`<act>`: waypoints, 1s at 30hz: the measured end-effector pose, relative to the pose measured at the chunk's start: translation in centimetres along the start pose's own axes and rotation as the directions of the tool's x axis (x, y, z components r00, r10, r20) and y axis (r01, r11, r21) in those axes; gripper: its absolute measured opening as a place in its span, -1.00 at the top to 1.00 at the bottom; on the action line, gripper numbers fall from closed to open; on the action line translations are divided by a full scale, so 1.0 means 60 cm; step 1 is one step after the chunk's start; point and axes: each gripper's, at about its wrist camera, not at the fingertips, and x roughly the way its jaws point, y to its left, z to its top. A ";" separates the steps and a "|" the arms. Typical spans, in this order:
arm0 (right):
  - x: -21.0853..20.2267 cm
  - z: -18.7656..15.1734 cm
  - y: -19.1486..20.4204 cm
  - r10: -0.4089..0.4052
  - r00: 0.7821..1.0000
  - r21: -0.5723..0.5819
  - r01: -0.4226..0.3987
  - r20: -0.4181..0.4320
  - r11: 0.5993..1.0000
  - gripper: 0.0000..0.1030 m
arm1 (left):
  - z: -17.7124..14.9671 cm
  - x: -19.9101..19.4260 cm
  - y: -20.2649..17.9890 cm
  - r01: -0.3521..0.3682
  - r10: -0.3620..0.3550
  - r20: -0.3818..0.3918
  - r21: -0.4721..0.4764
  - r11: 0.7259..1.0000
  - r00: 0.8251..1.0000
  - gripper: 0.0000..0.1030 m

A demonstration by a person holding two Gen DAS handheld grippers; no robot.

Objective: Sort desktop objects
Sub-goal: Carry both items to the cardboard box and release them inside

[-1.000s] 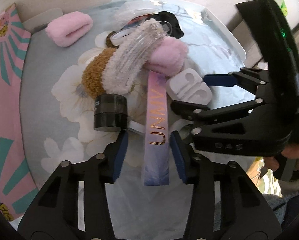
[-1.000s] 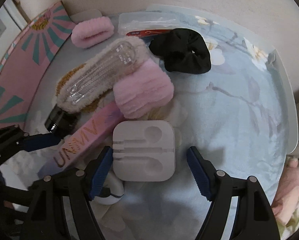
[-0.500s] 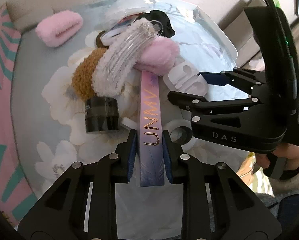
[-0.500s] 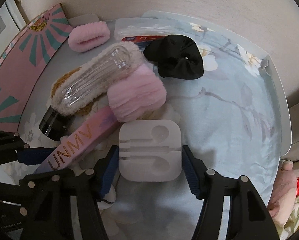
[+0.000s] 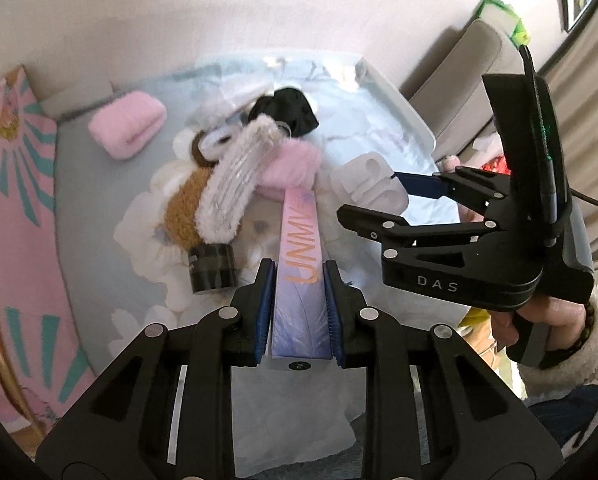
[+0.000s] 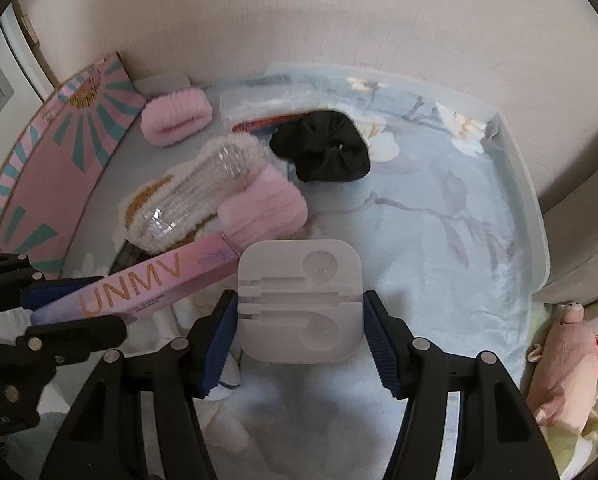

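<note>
Pink-and-lilac "UNMV" cardboard box (image 5: 301,276), loose a second ago, now sits clamped in the left hand-held gripper (image 5: 299,276), while the right hand-held gripper (image 6: 299,312) has closed onto the white moulded plastic insert (image 6: 299,300).

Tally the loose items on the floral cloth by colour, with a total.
Pink: 3, two fluffy rolls and the UNMV box
White: 2, grooved holder, fuzzy clip
Black: 2, scrunchie, small jar
Brown: 1, fuzzy piece
Total: 8
</note>
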 end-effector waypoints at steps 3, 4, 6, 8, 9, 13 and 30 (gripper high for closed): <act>-0.026 0.010 0.004 -0.021 1.000 0.012 0.021 0.020 1.000 -0.11 | 0.000 -0.029 0.003 0.003 -0.003 0.023 0.005 1.000 1.000 0.60; -0.022 0.027 0.022 -0.027 0.999 0.014 0.027 0.024 1.000 -0.11 | -0.001 -0.045 0.006 0.005 -0.005 0.034 0.008 1.000 0.999 0.60; -0.038 0.039 0.036 -0.054 0.998 0.009 0.053 0.044 0.999 -0.11 | -0.002 -0.069 0.011 0.006 -0.007 0.055 0.006 1.000 0.998 0.61; -0.058 0.050 0.044 -0.080 0.995 -0.006 0.081 0.063 0.997 -0.11 | 0.000 -0.094 0.015 0.009 -0.009 0.080 0.000 1.000 0.997 0.61; -0.069 0.053 0.050 -0.094 0.993 -0.013 0.095 0.077 0.995 -0.11 | 0.002 -0.101 0.015 0.006 -0.006 0.091 -0.003 1.000 0.996 0.61; -0.102 0.068 0.072 -0.133 0.984 -0.044 0.139 0.121 0.989 -0.11 | 0.007 -0.141 0.027 -0.008 0.010 0.142 -0.013 1.000 0.990 0.61; -0.186 0.145 0.212 -0.101 0.954 -0.224 0.167 0.282 0.960 -0.11 | -0.018 -0.315 0.123 -0.115 0.162 0.328 -0.158 0.981 0.931 0.61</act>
